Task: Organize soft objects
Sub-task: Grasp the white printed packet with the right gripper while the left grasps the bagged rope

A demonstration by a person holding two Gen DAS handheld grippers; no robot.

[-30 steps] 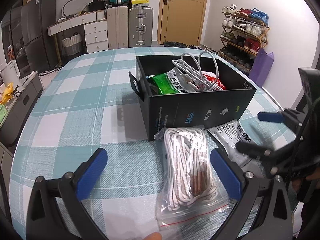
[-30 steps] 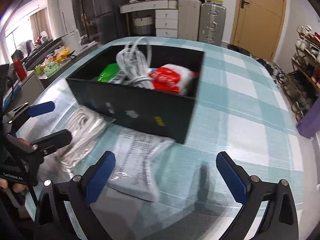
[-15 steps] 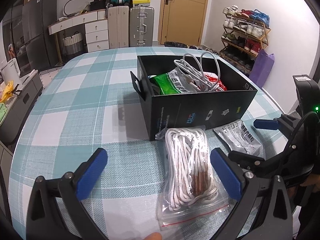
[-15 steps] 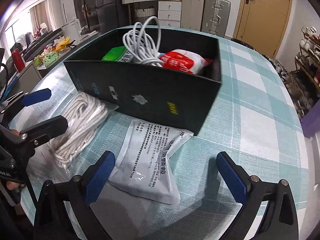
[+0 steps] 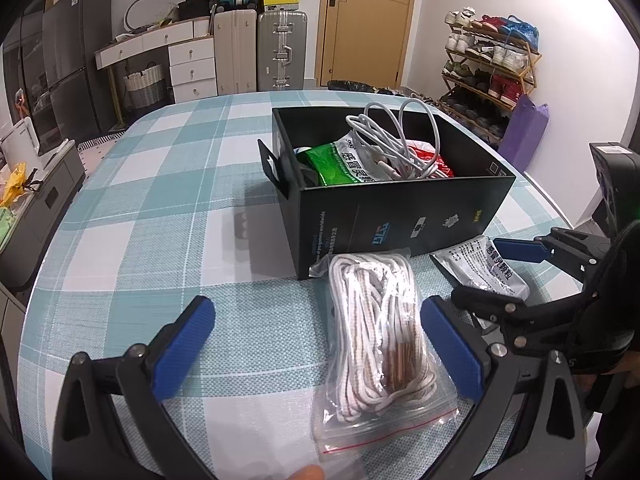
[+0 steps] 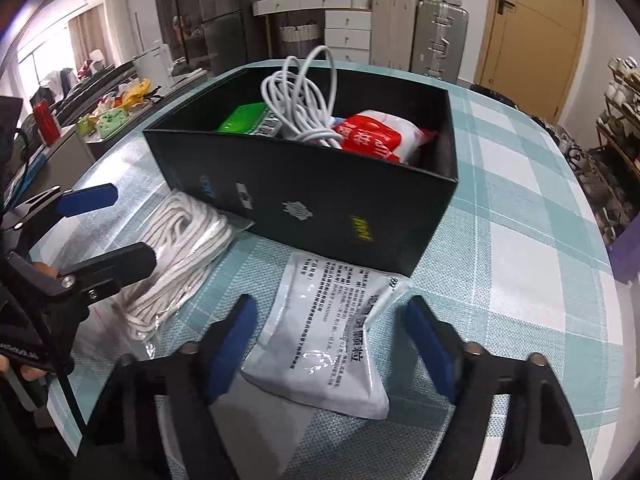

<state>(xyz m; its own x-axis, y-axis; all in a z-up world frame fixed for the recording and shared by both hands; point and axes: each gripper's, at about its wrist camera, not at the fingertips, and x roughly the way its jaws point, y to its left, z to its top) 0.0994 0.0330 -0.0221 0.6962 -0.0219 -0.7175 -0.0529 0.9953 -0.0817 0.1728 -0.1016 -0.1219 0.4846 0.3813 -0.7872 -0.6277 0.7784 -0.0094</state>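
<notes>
A clear zip bag of white rope [image 5: 380, 332] lies on the checked tablecloth in front of a black box [image 5: 392, 216]. My left gripper [image 5: 316, 344] is open; the bag lies by its right finger, untouched. To the right of the rope bag lies a flat white pouch [image 6: 332, 332] with black print. My right gripper [image 6: 328, 344] straddles this pouch with its jaws closing, and the pads are not clearly pressing on it. The box [image 6: 320, 200] holds a white cable [image 6: 304, 96], a green packet [image 6: 240, 118] and a red packet [image 6: 372, 136].
The table's edge curves close behind the box on the right [image 5: 536, 184]. A purple bag [image 5: 524, 136] and a shoe rack [image 5: 488, 64] stand beyond it. Suitcases [image 5: 280, 48] and a drawer unit line the far wall. Bare checked cloth [image 5: 160, 208] stretches left of the box.
The right gripper's jaws have narrowed from wide open to either side of the white pouch, and it has edged closer to the pouch. The left gripper has stayed still.
</notes>
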